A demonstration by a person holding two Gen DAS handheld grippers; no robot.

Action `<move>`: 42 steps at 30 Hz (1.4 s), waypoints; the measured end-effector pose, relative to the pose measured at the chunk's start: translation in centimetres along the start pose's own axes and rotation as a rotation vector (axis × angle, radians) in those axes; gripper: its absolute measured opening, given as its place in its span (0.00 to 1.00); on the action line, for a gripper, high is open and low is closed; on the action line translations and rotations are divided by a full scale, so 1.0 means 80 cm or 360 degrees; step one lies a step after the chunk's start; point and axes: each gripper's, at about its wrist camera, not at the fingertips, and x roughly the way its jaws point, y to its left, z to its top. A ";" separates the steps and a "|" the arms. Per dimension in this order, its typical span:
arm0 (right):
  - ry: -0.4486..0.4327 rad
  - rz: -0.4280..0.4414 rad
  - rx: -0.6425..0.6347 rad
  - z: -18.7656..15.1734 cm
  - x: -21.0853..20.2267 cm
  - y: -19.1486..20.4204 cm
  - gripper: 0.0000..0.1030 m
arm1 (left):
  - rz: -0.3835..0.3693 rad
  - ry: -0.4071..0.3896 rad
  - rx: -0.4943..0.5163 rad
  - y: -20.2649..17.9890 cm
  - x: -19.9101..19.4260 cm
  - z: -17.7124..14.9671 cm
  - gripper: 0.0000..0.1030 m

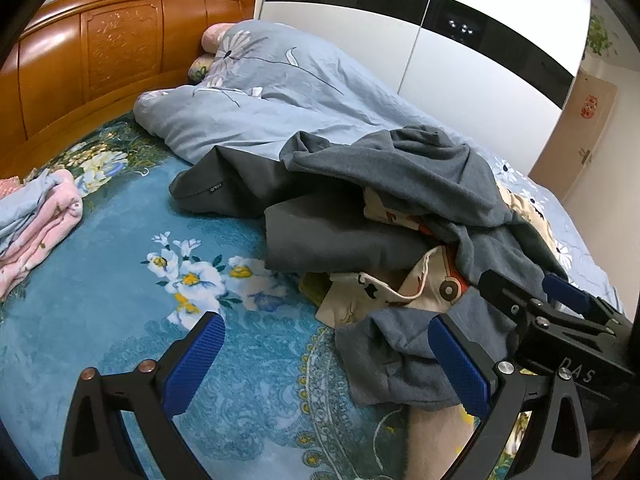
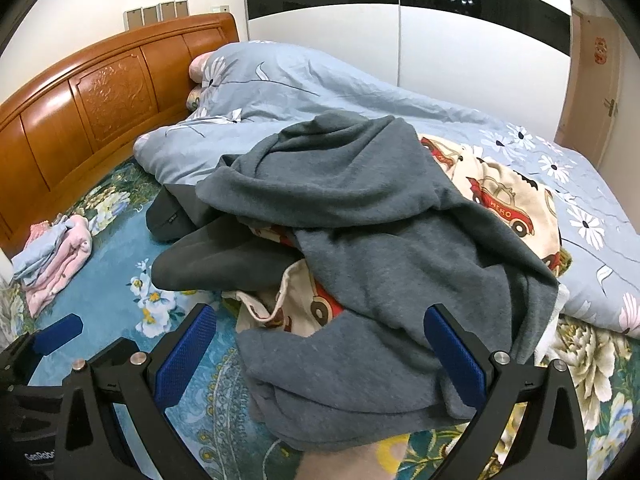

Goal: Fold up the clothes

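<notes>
Both grippers hovering wide open, gripping nothing: left gripper (image 1: 326, 364) low centre of its view, over the blue floral bedspread (image 1: 120, 300) with only its right pad near cloth; right gripper (image 2: 320, 354) low centre of its view, straddling the near fold of the grey top (image 2: 360, 208) without visibly clamping it. Clothes heap sitting centre to right in both views: grey top draped uppermost, cream car-print garment (image 2: 504, 196) poking out beneath and at right, dark charcoal garment (image 1: 340, 240) lying flatter at left of the heap. Folded pink and blue pile (image 1: 36, 216) resting at far left edge, well apart, probably finished pieces. Pale blue duvet (image 1: 260, 92) bunched behind, upper centre. Likely picking the next piece: best taking the grey top alone, pinching a single layer at an edge or hem, not the bunched middle, lifting slowly so the car-print piece is not dragging along, then spreading flat on the bare bedspread at lower left before folding.
</notes>
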 end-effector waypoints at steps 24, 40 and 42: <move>-0.0072 0.0029 -0.0039 0.003 -0.008 -0.013 1.00 | -0.0005 0.0000 -0.0048 -0.017 -0.003 -0.003 1.00; -0.0086 -0.0070 -0.0165 0.025 0.012 0.006 1.00 | -0.0020 -0.0016 -0.0090 0.001 -0.006 -0.004 1.00; -0.0097 -0.0131 -0.0237 0.036 0.024 0.011 1.00 | -0.0018 -0.0012 -0.0125 0.014 -0.009 -0.006 1.00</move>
